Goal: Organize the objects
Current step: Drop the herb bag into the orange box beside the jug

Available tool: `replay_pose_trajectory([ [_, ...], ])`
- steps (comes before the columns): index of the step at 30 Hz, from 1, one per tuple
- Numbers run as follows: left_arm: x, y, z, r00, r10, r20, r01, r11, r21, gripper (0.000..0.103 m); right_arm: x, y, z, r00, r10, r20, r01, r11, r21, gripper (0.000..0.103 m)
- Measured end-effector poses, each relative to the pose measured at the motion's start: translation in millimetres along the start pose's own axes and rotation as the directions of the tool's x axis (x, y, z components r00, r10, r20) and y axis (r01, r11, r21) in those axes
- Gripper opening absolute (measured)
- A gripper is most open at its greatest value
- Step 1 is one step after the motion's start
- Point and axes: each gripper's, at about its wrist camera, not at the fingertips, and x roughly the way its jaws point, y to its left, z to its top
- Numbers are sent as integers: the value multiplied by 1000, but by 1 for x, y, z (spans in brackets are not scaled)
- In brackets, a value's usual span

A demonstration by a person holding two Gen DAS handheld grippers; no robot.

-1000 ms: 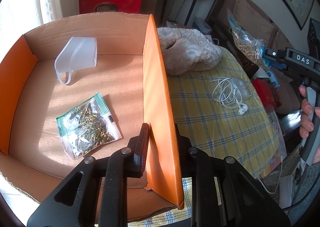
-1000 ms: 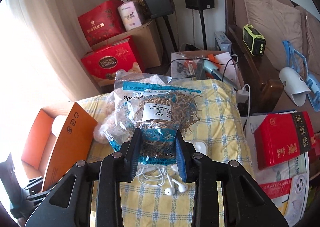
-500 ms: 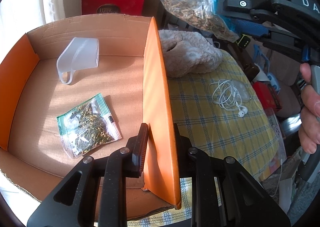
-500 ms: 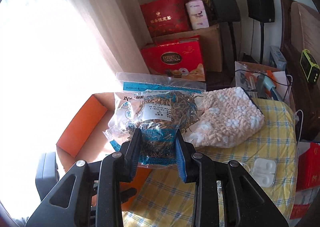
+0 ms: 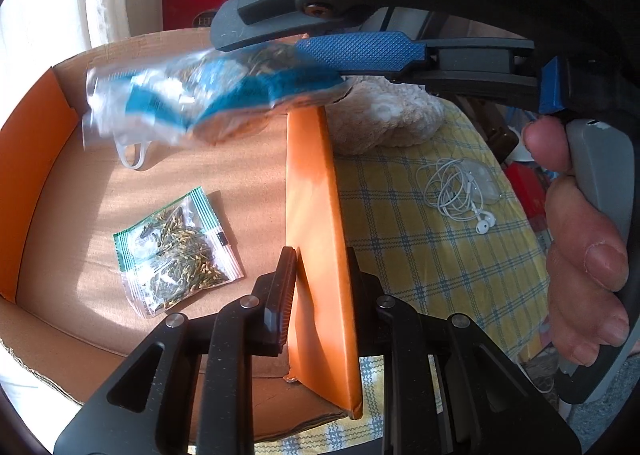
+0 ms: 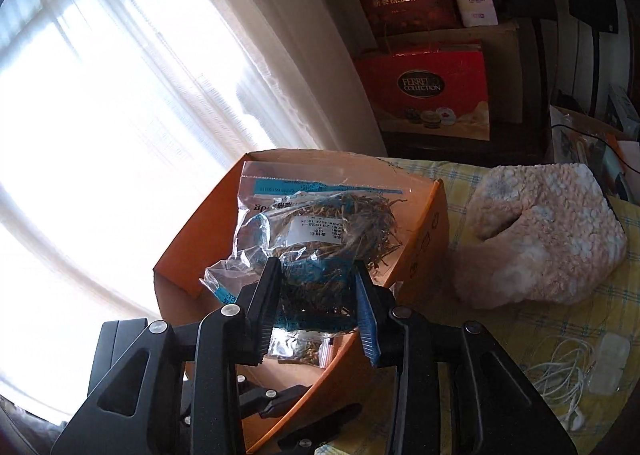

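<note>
Left gripper (image 5: 320,287): I clamp the orange wall (image 5: 316,215) of the cardboard box (image 5: 224,183)
Right gripper (image 6: 316,303): my jaws have just been opening; the herb bag (image 6: 320,231) is between them, over the box
Only the left view shows: the small green-edged packet (image 5: 176,251) flat on the box floor, my right hand (image 5: 580,255) on its handle
Only the right view shows: the bag's white label, the curtain (image 6: 120,95)
Both views show: earphones (image 5: 456,195) on the checked cloth (image 5: 420,255)

Bed cover (image 5: 420,255): yellow with blue checks.
On it: orange cardboard box (image 5: 316,215), fluffy pink thing (image 6: 540,239), white earphones (image 5: 460,195).
</note>
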Motion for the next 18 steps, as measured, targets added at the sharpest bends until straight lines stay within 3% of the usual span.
replay_pose_trajectory([
  [4,-1,2,1,1000,1,-3,-1,1000,-3,19,6,-4,-2,999,49,-17,-48,998,49,46],
  [8,-3,3,3,1000,0,-4,0,1000,-1,19,-2,-7,-3,1000,22,-2,-22,998,50,47],
  [16,-4,6,5,1000,-3,-6,3,1000,0,19,-40,-28,-8,995,-87,49,83,993,79,56],
  [18,-4,3,0,1000,2,-7,-2,1000,1,19,-51,-37,-10,990,-122,64,116,988,98,62],
])
